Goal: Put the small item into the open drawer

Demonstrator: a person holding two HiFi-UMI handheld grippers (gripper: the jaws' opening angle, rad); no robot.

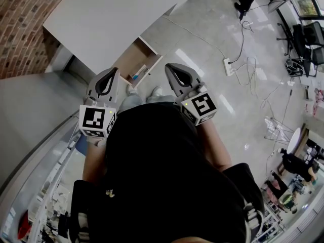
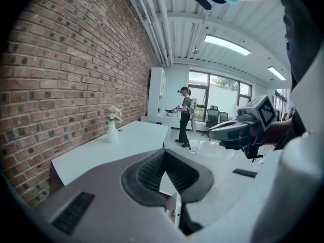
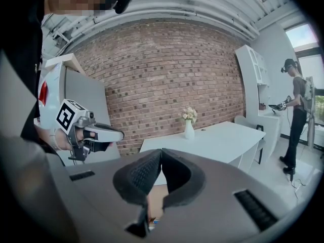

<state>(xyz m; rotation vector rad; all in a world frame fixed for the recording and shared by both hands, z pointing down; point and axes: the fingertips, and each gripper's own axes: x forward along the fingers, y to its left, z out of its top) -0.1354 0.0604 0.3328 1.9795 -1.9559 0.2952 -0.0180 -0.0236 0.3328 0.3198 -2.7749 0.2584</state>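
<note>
The open drawer (image 1: 143, 56), with a pale wood inside, sticks out from under the white table (image 1: 116, 14). A small blue and white item (image 1: 137, 75) lies inside it. My left gripper (image 1: 113, 72) hovers just left of the drawer's near end, its jaws shut with nothing between them. My right gripper (image 1: 170, 67) hangs just right of the drawer, also shut and empty. In the left gripper view the left gripper (image 2: 165, 152) points along the table (image 2: 126, 146). In the right gripper view the drawer's wood (image 3: 155, 201) shows below the right gripper (image 3: 161, 152).
A white vase with flowers (image 3: 189, 126) stands on the table against the brick wall (image 3: 162, 80). Another person (image 2: 185, 116) stands by a white cabinet at the far end. A power strip and cables (image 1: 229, 66) lie on the floor to the right.
</note>
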